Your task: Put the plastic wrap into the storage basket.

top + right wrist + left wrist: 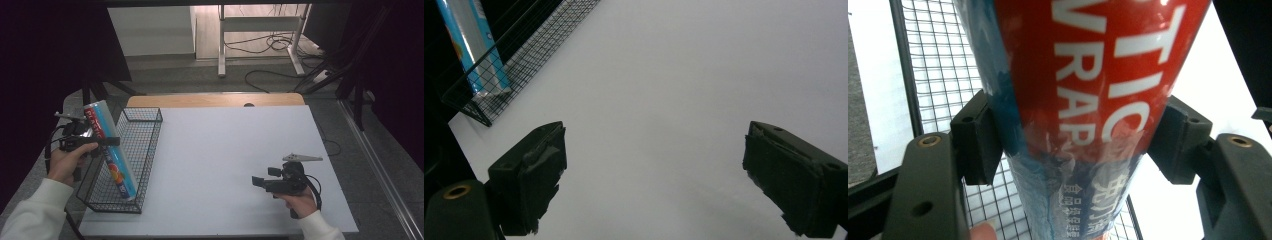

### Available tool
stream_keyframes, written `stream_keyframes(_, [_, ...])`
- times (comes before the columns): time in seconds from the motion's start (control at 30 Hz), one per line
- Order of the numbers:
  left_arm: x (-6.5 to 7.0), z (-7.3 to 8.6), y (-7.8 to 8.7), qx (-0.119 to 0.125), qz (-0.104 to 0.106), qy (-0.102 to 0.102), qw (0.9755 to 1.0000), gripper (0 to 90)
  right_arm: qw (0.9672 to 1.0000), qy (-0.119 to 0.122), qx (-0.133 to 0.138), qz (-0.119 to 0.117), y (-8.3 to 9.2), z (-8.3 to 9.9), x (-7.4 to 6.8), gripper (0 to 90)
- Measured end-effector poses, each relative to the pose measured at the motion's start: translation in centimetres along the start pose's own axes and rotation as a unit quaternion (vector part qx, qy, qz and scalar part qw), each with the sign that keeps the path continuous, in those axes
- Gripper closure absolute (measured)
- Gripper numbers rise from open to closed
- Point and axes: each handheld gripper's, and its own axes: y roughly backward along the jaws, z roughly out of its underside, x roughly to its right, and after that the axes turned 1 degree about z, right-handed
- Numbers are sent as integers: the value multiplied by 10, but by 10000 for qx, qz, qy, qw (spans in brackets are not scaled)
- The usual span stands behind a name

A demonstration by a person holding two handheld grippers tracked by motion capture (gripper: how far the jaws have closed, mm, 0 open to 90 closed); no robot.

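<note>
At the left of the high view, the left hand-held gripper (pixel 102 142) was clamped around a plastic wrap roll (pixel 111 150), its jaws pressing both sides of the tube (the red band with white lettering sat between them in the left gripper view). The roll leaned tilted inside the wire basket (pixel 145 155), its lower end at the basket's near corner. At the lower right, the right hand-held gripper (pixel 256 181) hovered over the white surface (pixel 225 150) with its jaws wide apart, well away from the basket.

White table (pixel 225 150), black wire basket (pixel 135 150) along its left edge.
</note>
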Motion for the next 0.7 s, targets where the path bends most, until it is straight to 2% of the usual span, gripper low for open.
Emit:
stream_keyframes(0.3, [0, -11, -25, 104, -279, 260, 9992, 316, 10000, 5, -20, 10, -1, 0, 0, 106])
stream_keyframes(0.43, [-1, -16, -44, 65, -466, 419, 9980, 314, 10000, -1, -25, 24, -1, 0, 1, 106])
stream_keyframes(0.53, [-1, -16, -52, 69, -521, 443, 9976, 313, 10000, -2, -19, 28, -1, 0, 1, 106])
stream_keyframes(0.6, [-1, -19, -61, 66, -657, 553, 9963, 312, 10000, -5, -24, 33, -2, 1, 1, 106])
stream_keyframes(0.7, [-3, -20, -66, 62, -718, 645, 9953, 311, 10000, -2, -28, 40, -2, 1, 1, 106])
